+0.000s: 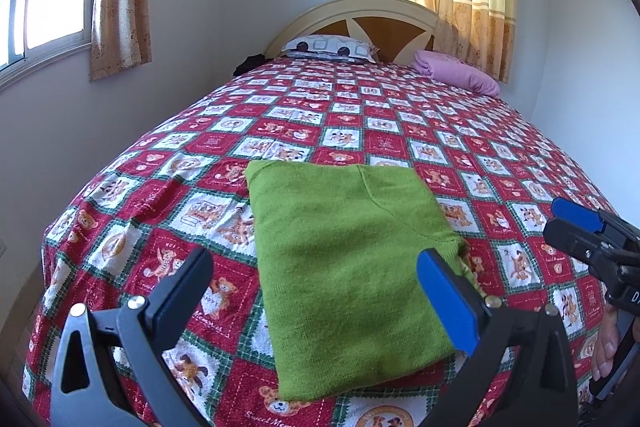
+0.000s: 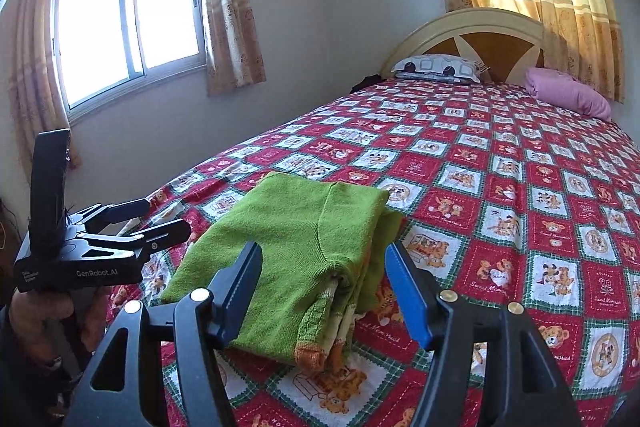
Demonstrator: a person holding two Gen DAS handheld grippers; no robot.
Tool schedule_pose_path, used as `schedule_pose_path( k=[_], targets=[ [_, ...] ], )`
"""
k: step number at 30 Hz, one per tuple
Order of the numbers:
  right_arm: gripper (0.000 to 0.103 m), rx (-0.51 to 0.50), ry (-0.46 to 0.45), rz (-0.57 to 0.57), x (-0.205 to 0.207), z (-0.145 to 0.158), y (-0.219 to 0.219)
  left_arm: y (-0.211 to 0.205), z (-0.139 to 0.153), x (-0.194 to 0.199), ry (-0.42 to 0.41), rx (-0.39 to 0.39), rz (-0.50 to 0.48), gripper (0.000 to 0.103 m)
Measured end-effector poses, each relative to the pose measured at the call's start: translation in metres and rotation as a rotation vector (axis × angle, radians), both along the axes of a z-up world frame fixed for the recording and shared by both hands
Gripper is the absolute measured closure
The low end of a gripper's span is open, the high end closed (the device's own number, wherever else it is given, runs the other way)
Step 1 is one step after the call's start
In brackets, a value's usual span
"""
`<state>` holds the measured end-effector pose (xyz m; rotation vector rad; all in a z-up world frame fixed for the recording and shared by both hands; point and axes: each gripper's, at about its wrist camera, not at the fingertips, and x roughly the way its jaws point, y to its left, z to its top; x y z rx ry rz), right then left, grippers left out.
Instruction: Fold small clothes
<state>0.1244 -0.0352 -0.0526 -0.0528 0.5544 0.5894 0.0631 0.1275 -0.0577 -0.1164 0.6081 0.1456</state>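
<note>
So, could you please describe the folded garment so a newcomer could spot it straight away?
Find the bed with its red checked teddy-bear cover. Near its foot end lies a folded green sweater. It is the only plain green thing there; the pink bundle lies far off by the headboard.

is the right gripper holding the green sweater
No, the right gripper has its jaws spread with nothing pinched, and the folded green sweater lies flat on the bedspread.

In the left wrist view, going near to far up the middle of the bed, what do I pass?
Folded green sweater → bare stretch of red checked bedspread → patterned pillow → arched headboard.
</note>
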Motion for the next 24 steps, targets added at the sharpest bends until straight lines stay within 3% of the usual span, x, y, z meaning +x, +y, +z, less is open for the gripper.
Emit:
schedule_pose_path(
  k=[24],
  targets=[
    [0.038, -0.003, -0.007, 0.017, -0.0069, -0.0003, 0.0074, 0.0001, -0.0041, 0.0003, 0.008, 0.002, -0.003, 0.000]
  ],
)
